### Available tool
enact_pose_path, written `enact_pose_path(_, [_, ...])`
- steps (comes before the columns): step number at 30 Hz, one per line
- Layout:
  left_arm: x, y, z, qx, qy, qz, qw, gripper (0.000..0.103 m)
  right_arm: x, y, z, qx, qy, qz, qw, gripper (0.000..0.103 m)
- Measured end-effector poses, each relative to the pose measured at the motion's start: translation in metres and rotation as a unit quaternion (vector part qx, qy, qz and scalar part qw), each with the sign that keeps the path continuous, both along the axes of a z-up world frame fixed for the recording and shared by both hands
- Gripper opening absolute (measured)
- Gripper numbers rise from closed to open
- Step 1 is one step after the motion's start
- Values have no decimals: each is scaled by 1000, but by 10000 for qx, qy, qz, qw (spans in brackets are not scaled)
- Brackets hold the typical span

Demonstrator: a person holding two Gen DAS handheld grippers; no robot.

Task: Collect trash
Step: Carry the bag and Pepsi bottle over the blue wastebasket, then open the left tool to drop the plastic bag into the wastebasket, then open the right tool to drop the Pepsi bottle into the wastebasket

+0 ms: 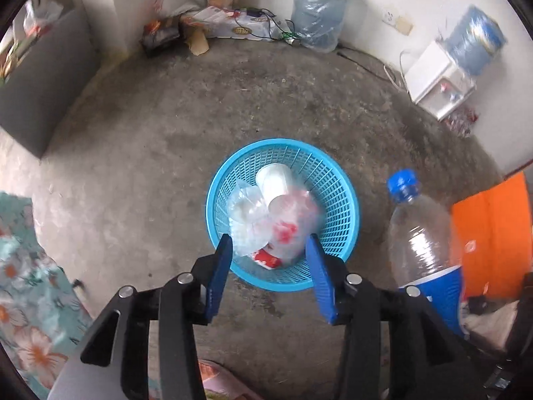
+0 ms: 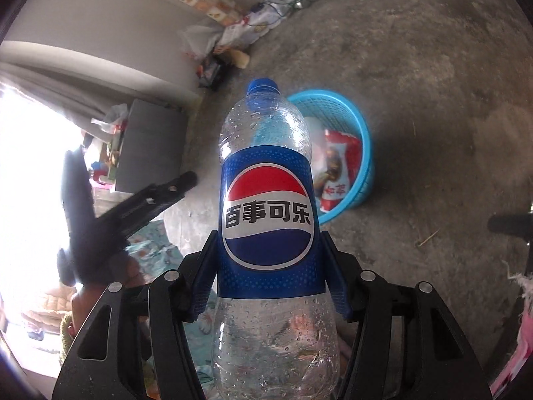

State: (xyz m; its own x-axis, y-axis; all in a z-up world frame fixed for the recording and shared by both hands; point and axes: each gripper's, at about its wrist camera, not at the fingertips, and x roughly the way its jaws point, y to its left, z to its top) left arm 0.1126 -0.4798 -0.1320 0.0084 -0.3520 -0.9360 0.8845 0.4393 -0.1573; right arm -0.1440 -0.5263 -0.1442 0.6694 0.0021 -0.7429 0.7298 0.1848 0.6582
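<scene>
A blue mesh basket (image 1: 336,196) stands on the concrete floor and holds a white paper cup (image 1: 273,180), clear plastic bags (image 1: 253,220) and a red snack wrapper (image 1: 266,258). My left gripper (image 1: 269,243) is open and empty, hovering above the basket's near rim. My right gripper (image 2: 268,243) is shut on an empty Pepsi bottle (image 2: 266,206) with a blue cap, held upright to the right of the basket (image 2: 359,126). The bottle also shows in the left wrist view (image 1: 423,243). The left gripper's body shows in the right wrist view (image 2: 133,206).
A water dispenser (image 1: 443,80) and a large water jug (image 1: 319,10) stand along the far wall, with clutter and cables (image 1: 233,23) between. An orange box (image 1: 493,230) is at right, a grey cabinet (image 1: 43,80) at left, floral fabric (image 1: 30,283) at lower left.
</scene>
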Motion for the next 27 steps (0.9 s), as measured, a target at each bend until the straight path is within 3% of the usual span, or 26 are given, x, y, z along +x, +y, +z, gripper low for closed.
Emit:
enact_pose_path(4, [16,16,17,-233,94,233,9994,45,1,-1,-9,119,90,-55,9999,55])
enact_pose_path(8, [36,47,54,-598,29,409,9974,48,8,-2,-14,212,128,-29,9997,55])
enact_pose_path(17, [58,168,140,-1147,-470,809,9890,65,60,-41,-49,585,125,-137,9981,58])
enact_pose_path(22, [58,246,159,-1289,-713,1230,9814,69,83,-74,-87,508,614,-537,9954,66])
enact_pose_path(24, [57,273,163,-1363,-748,1389,9780,70,79,-73,-90,448,755,-718,9935,66])
enact_pose_path(27, [53,311,167,-1479,-889,1644,9712,71,68,-59,-78,247,624,-752,9949,66])
